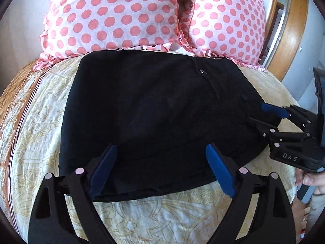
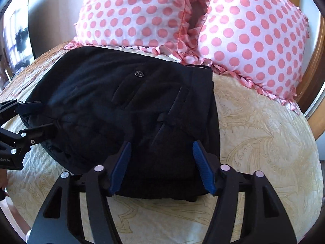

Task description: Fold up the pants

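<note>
Now both tools stand spread, pinching nothing. Pants (image 1: 154, 109) lie folded mid-frame on the bed (image 1: 40, 122), long axis left to right. My left gripper (image 1: 160, 168) straddles the near edge; my right gripper (image 2: 160, 166) sits equally near.

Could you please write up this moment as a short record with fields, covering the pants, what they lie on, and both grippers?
garment: black pants, folded into a compact stack
button: metal button facing up
surface: cream patterned bedspread
behind: two pink polka-dot pillows
left gripper: open, nothing between its pads
right gripper: open, over the near edge of the pants, not gripping
</note>
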A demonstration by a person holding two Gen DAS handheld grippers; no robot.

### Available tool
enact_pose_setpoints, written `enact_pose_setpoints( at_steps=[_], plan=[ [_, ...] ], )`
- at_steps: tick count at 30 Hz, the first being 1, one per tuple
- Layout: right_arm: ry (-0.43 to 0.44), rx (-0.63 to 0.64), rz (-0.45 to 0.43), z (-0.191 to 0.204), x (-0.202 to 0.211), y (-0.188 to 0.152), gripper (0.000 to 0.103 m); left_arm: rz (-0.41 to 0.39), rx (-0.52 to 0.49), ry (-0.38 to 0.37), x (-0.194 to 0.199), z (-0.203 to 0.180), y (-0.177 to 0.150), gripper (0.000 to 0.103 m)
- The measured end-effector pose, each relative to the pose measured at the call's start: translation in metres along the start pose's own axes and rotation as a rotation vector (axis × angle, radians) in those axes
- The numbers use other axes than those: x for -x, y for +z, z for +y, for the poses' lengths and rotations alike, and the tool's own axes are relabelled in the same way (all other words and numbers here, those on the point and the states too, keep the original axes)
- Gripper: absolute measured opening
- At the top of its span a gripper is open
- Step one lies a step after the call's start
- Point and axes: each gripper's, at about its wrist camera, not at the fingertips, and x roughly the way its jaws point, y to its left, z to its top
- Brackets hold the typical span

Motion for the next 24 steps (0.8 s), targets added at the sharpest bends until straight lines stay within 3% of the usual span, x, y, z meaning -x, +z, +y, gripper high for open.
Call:
enact_pose_setpoints(
  at_steps=[3, 5, 7, 10, 14, 17, 24],
  plan=[
    [0.045, -0.148, -0.072, -0.012, 0.024, -0.015, 0.073, -0.037, 0.051, -0.006, 0.024, 0.003, -0.008, 0.093],
    [0.057, -0.200, -0.128, -0.013, 0.042, -0.028, 0.097, -0.081, 0.045, 0.043, 0.043, 0.002, -0.020, 0.100],
    [0.073, -0.210, -0.149, -0.003, 0.053, -0.044, 0.097, -0.116, 0.027, 0.115, 0.059, 0.001, -0.040, 0.101],
    [0.081, -0.189, -0.114, 0.018, 0.052, -0.064, 0.097, -0.083, 0.019, 0.170, 0.064, 0.003, -0.062, 0.101],
    [0.070, -0.160, -0.086, 0.039, 0.048, -0.077, 0.097, -0.041, 0.054, 0.152, 0.064, 0.008, -0.078, 0.101],
    [0.051, -0.140, -0.097, 0.048, 0.051, -0.080, 0.097, -0.055, 0.041, 0.188, 0.065, 0.006, -0.082, 0.101],
    [0.027, -0.152, -0.071, 0.049, 0.042, -0.084, 0.097, -0.043, 0.060, 0.192, 0.063, 0.010, -0.087, 0.101]
  ],
)
